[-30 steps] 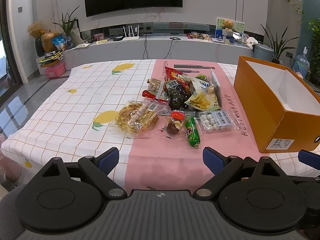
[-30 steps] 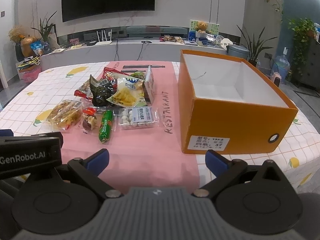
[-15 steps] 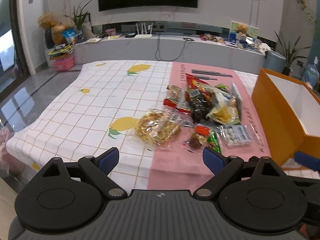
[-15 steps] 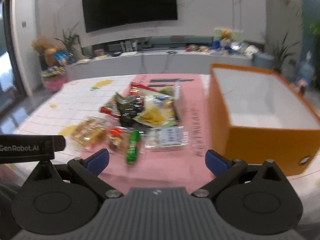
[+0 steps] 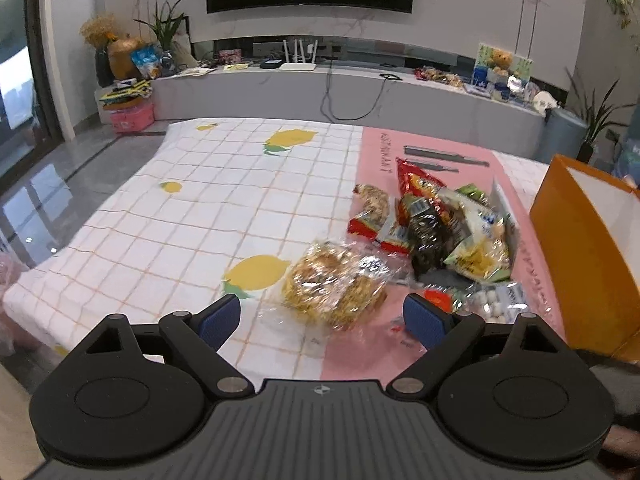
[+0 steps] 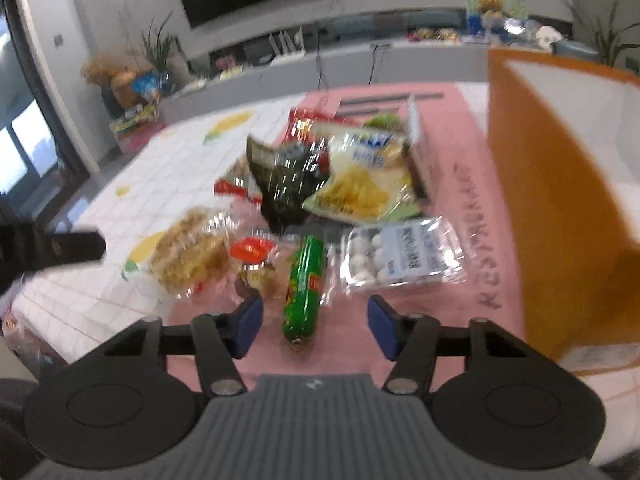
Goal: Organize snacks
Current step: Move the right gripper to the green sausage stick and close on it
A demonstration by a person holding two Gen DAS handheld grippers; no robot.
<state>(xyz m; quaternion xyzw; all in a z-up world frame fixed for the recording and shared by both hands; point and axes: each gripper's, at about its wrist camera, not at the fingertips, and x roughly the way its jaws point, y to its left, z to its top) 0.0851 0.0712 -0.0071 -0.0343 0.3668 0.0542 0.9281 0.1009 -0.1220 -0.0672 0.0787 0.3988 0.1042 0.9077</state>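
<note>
Right claw (image 6: 314, 322): jaws closing, nothing pinched yet; the green sausage stick (image 6: 304, 282) lies on the bench between them, likely the chosen pick.
Left claw (image 5: 320, 322): spread and empty, near the clear cake packet (image 5: 334, 282).
Snack heap (image 6: 332, 176): crinkly, glossy packets piled beside the orange box (image 6: 560, 184), probably their destination.

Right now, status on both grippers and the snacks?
Left gripper open, empty. Right gripper closing around green sausage, not yet gripped. Snack pile on table; orange box beside it, nothing blocking.
</note>
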